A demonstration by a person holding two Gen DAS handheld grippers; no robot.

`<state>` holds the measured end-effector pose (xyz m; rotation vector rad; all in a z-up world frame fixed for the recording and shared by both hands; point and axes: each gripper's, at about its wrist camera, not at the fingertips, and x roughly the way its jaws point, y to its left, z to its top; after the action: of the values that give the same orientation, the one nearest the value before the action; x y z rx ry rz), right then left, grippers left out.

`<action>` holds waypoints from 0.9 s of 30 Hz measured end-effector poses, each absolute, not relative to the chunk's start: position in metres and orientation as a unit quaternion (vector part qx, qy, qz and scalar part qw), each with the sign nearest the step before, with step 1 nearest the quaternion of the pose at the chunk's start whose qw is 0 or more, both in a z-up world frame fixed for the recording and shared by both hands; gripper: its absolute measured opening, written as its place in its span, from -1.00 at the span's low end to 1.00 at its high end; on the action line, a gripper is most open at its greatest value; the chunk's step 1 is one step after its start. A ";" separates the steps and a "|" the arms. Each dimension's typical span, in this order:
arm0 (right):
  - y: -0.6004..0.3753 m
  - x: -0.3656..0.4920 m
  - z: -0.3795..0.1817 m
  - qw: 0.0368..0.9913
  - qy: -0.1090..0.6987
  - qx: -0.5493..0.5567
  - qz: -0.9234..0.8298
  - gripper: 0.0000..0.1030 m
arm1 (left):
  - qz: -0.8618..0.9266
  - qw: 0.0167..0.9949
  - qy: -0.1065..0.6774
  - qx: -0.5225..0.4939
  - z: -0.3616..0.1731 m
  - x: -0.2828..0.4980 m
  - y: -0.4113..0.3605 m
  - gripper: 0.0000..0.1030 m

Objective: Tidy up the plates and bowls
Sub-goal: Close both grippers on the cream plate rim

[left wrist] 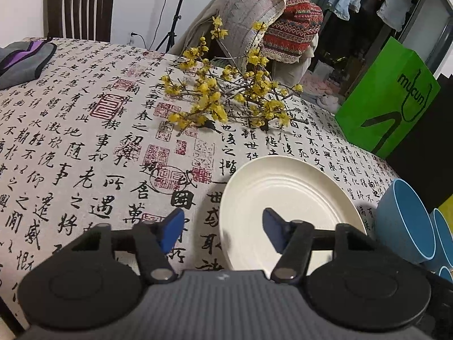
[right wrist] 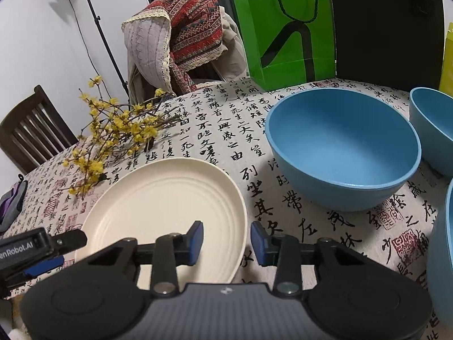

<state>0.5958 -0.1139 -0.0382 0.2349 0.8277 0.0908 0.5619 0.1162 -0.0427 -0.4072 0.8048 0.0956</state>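
A cream plate [left wrist: 288,198] [right wrist: 164,204] lies flat on the calligraphy tablecloth. My left gripper [left wrist: 223,228] straddles the plate's left rim, its blue pads apart and not pressing on it. Over the plate's right rim my right gripper [right wrist: 228,240] stands with a narrower gap, and the rim sits between the pads with daylight on both sides. The left gripper's body [right wrist: 42,243] shows at the plate's far side in the right wrist view. A blue bowl [right wrist: 342,147] sits upright to the right of the plate, with two more blue bowls [right wrist: 433,130] [left wrist: 402,221] beside it.
A spray of yellow blossom branches [left wrist: 226,96] [right wrist: 113,133] lies behind the plate. A green paper bag [left wrist: 393,102] [right wrist: 286,28] stands at the table's far edge. A grey and purple cloth [left wrist: 22,59] lies at the far left. Chairs, one draped with patterned fabric [right wrist: 181,36], surround the table.
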 end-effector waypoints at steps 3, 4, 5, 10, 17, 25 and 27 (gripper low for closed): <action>-0.114 0.599 -0.039 0.907 0.403 0.112 0.043 -0.45 | 0.041 0.898 0.390 -0.198 -0.045 0.564 0.116 -0.01; -0.114 0.599 -0.039 0.907 0.403 0.112 0.042 -0.46 | 0.040 0.899 0.390 -0.197 -0.046 0.564 0.116 -0.07; -0.115 0.600 -0.039 0.907 0.403 0.112 0.042 -0.48 | 0.041 0.899 0.390 -0.195 -0.047 0.565 0.115 -0.09; -0.117 0.604 -0.042 0.905 0.407 0.116 0.043 -0.54 | 0.038 0.897 0.395 -0.194 -0.053 0.567 0.115 -0.39; -0.117 0.608 -0.045 0.904 0.409 0.115 0.043 -0.58 | 0.028 0.895 0.398 -0.201 -0.060 0.570 0.116 -0.71; -0.119 0.609 -0.049 0.904 0.410 0.115 0.042 -0.73 | 0.034 0.898 0.393 -0.192 -0.062 0.570 0.114 -0.81; -0.120 0.609 -0.049 0.904 0.409 0.116 0.042 -0.80 | 0.036 0.899 0.393 -0.188 -0.062 0.570 0.113 -0.82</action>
<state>0.6095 -0.1203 -0.0493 0.2405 0.8451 0.0860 0.5705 0.1129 -0.0620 -0.3900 0.8139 0.0736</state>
